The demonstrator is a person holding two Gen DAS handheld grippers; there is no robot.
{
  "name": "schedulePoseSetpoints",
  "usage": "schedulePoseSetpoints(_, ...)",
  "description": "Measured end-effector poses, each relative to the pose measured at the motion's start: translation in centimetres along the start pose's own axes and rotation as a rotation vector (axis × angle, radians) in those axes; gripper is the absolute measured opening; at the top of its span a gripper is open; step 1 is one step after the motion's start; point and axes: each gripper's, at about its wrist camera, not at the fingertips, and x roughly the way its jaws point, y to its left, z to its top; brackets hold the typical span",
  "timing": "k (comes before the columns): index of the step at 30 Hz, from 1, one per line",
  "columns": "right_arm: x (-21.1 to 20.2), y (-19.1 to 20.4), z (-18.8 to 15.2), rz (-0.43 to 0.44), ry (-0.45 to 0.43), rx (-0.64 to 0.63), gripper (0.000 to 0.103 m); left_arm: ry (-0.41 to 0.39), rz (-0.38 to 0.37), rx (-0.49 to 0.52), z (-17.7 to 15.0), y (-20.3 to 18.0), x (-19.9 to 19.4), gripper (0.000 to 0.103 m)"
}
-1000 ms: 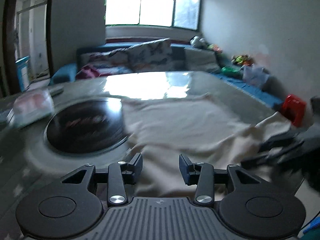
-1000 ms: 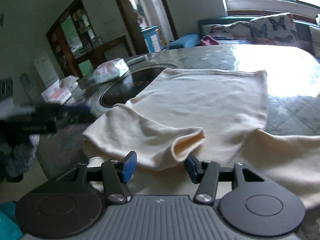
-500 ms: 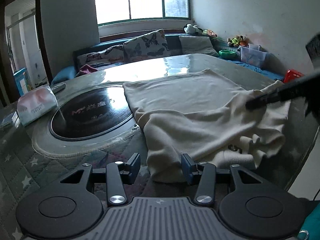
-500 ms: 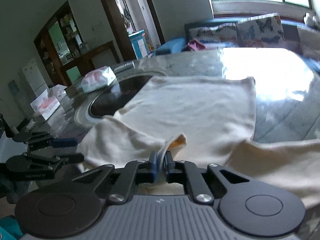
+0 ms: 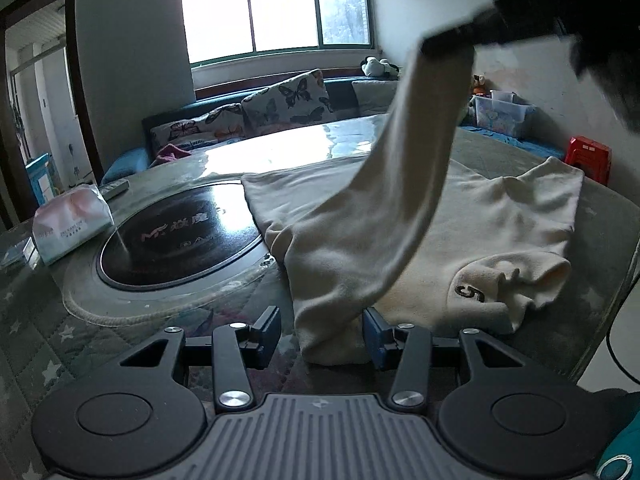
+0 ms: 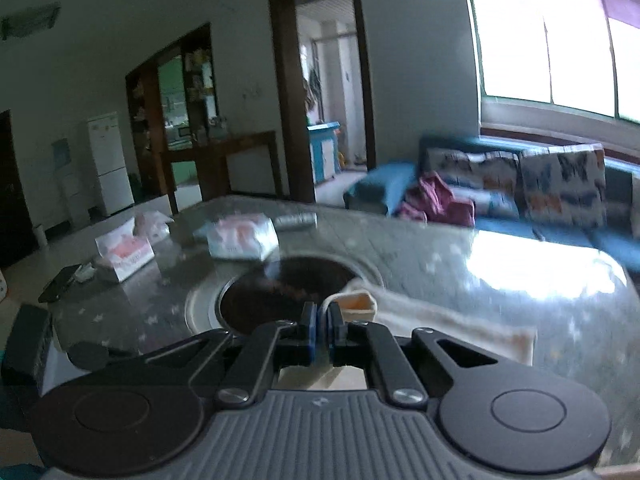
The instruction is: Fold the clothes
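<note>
A cream sweatshirt lies spread on the quilted table. My right gripper is shut on the cuff of one sleeve. In the left wrist view that sleeve hangs stretched from the table up to the right gripper, a dark blur at the top right. My left gripper is open low over the table's near edge. The garment's near corner lies between its fingers; the right pad touches the cloth, the left pad stands apart from it.
A round black hob plate is set in the table left of the garment. A tissue pack and a remote lie beyond it. A sofa with butterfly cushions is behind, a red stool to the right.
My right gripper closed on the sleeve cuff and rose, pulling the sleeve up off the table. My left gripper sank slightly toward the garment's near corner and stayed open.
</note>
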Motion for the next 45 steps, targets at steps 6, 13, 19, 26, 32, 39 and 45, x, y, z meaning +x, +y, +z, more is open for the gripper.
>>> schedulePoseSetpoints(6, -0.8, 1.2, 2.1, -0.005, -0.049, -0.042, 0.004, -0.014, 0.009, 0.024, -0.1, -0.3, 0.0, 0.044)
schedulePoseSetpoints(13, -1.3, 1.5, 2.2, -0.030, -0.058, -0.053, 0.004, -0.017, 0.024, 0.019, 0.0, 0.0, 0.2, 0.015)
schedulePoseSetpoints(19, -0.2, 0.1, -1.1, -0.050, 0.054, -0.002, 0.007, -0.006, 0.033, 0.014, -0.3, 0.2, 0.1, 0.016)
schedulePoseSetpoints(26, 2.8, -2.9, -6.4, -0.106, 0.210, 0.144, 0.033, 0.004, 0.032, 0.014, -0.3, 0.2, 0.1, 0.019)
schedulePoseSetpoints(32, 3.8, -4.6, -10.0, -0.130, 0.282, 0.246, 0.033, 0.006, 0.030, 0.025, -0.3, 0.1, 0.4, 0.019)
schedulePoseSetpoints(39, 4.0, -4.2, -10.7, -0.117, 0.291, 0.247, 0.007, 0.003, 0.039, 0.027, -0.2, 0.1, 0.5, 0.014)
schedulePoseSetpoints(45, 1.5, -3.5, -8.5, -0.122, 0.221, 0.217, 0.004, -0.003, 0.048, 0.022, -0.3, 0.3, 0.2, 0.006)
